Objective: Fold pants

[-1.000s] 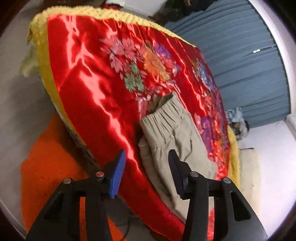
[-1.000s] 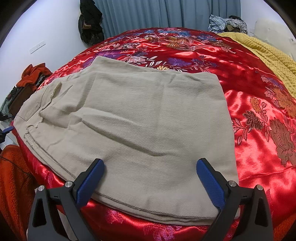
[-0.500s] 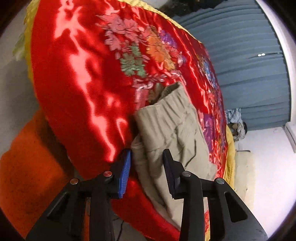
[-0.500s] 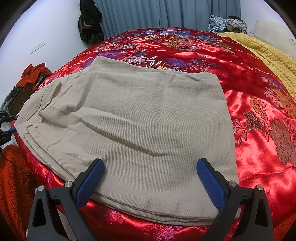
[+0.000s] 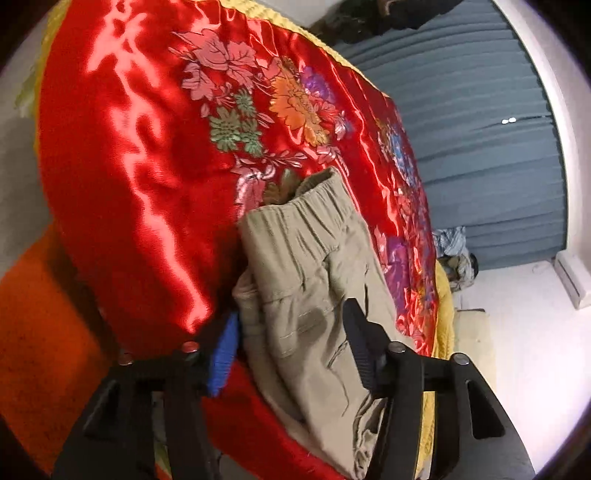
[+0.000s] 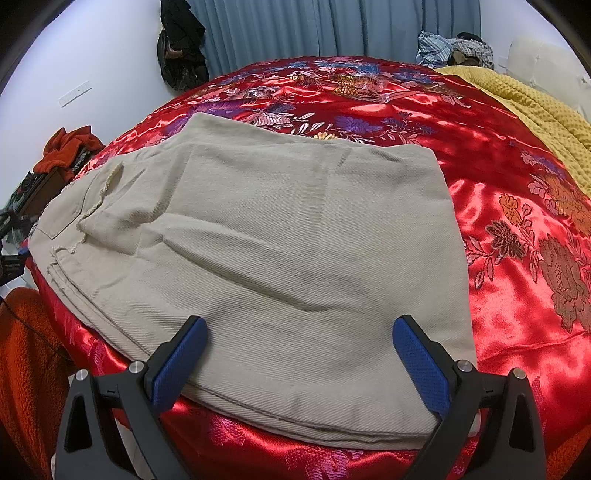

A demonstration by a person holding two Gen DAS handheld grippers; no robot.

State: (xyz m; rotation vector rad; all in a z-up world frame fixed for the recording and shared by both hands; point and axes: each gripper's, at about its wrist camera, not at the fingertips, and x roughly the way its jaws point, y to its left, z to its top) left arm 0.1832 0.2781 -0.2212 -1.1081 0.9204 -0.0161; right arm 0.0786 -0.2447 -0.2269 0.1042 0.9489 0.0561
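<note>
Left gripper [image 5: 291,347] sat at the waistband end of the pants [image 5: 314,295], jaws open and straddling the near corner of the folded stack: blue pad on the outer side by the bedspread, dark pad over the top layer. No pinch visible, and I couldn't tell if either pad touched the cloth. The elastic waistband pointed away from the jaws, up the bed.

Pants [image 6: 280,240] lay folded into a wide tan slab on the red bedspread [image 6: 517,155], near the bed's front edge. Long axis ran left to right, waistband and pocket end on the left, folded end on the right.

Right gripper [image 6: 299,354] hovered at the slab's near long edge, jaws wide open, pads either side of the midsection, nothing held. That edge lay just ahead of and between the pads.

Judgement: the left gripper was nearer to a grab, since the corner was already between its jaws. The next fold likely carries the waistband end across toward the right end. The satin looked slippery, so the stack could slide.

Beyond the pants: yellow blanket [image 6: 535,107] on the bed's right side, blue curtains [image 6: 332,29] behind, orange rug [image 6: 22,354] on the floor to the left.
</note>
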